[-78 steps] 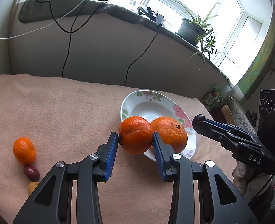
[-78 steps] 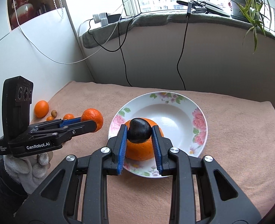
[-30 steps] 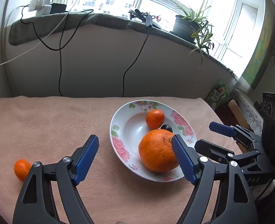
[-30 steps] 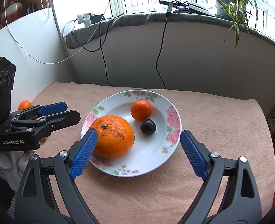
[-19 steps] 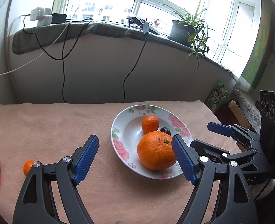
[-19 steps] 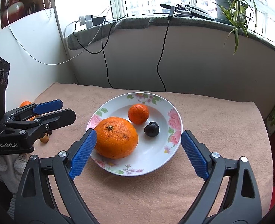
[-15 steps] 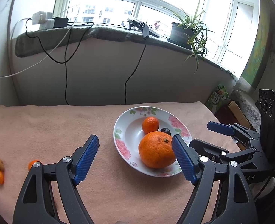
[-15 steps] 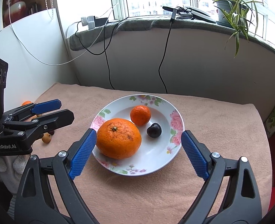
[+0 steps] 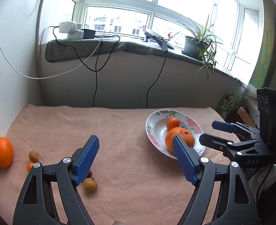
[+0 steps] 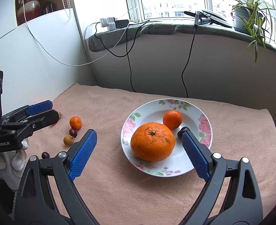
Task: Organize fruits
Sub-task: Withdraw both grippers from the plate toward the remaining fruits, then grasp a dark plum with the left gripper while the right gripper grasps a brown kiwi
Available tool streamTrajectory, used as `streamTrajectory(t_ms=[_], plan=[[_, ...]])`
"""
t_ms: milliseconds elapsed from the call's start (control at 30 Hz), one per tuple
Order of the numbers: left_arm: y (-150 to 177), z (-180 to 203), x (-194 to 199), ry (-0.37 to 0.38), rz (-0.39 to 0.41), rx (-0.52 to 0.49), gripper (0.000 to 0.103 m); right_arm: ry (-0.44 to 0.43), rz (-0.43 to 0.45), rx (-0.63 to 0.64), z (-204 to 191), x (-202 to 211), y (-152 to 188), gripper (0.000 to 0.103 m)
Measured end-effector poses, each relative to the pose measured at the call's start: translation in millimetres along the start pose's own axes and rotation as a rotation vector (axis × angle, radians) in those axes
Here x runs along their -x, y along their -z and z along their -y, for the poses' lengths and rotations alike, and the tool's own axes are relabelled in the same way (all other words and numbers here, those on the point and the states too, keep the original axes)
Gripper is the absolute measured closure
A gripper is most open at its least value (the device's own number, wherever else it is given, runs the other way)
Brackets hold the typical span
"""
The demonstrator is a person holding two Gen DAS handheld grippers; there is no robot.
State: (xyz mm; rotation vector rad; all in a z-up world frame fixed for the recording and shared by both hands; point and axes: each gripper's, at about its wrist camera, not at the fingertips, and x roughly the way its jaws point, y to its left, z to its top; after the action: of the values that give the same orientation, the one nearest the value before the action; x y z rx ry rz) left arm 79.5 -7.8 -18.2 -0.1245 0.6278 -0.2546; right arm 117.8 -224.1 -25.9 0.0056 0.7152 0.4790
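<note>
Bare cloth (image 10: 104, 112) between plate (image 10: 197, 165) and small fruits (image 10: 75, 122), open passage

Right wrist view: dark plum (image 10: 180, 132) mostly hidden behind the blue pad of the right gripper (image 10: 139, 140); only its left edge shows. Left wrist view: same plum (image 9: 184, 127) is a sliver behind the large orange (image 9: 182, 139). Small dark fruit (image 9: 89, 173) largely covered by the left gripper (image 9: 136, 151) finger; kind cannot be told. Yellowish fruit (image 10: 59, 115) half hidden behind the left gripper's finger. Gloved hand (image 10: 8, 161) cut off at frame edge.
</note>
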Motion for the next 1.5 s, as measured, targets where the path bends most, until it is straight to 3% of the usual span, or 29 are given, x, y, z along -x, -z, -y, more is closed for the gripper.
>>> streamTrajectory(t_ms=[400,533,833,967,1100,1167,1367,1500], plan=[[48.9,-60.2,49.0,-0.134,-0.024,0.068,0.022,-0.148,-0.055,0.073,-57.5,-31.1,-4.7,0.008],[68.5,-73.0,54.5,-0.14,-0.053,0.106,0.024,-0.194,-0.086,0.11,-81.7,-47.3,-2.3,0.008],[100.2,-82.0,38.2,-0.104,-0.142,0.143,0.051,-0.256,-0.172,0.196,-130.6,-83.9,14.9,0.009],[107.8,-82.7,33.4,-0.094,-0.165,0.146,0.06,-0.272,-0.212,0.22,-143.3,-98.9,21.7,0.022],[113.2,-83.6,30.5,-0.083,-0.178,0.151,0.063,-0.273,-0.246,0.221,-148.5,-112.5,24.9,0.026],[114.9,-84.3,28.7,-0.081,-0.183,0.152,0.064,-0.277,-0.265,0.222,-149.9,-117.0,26.5,0.035],[119.0,-86.6,25.1,-0.082,-0.192,0.154,0.075,-0.269,-0.304,0.23,-156.4,-133.7,28.3,0.05],[119.3,-85.2,23.2,-0.081,-0.194,0.148,0.079,-0.274,-0.323,0.231,-159.0,-143.2,28.9,0.054]])
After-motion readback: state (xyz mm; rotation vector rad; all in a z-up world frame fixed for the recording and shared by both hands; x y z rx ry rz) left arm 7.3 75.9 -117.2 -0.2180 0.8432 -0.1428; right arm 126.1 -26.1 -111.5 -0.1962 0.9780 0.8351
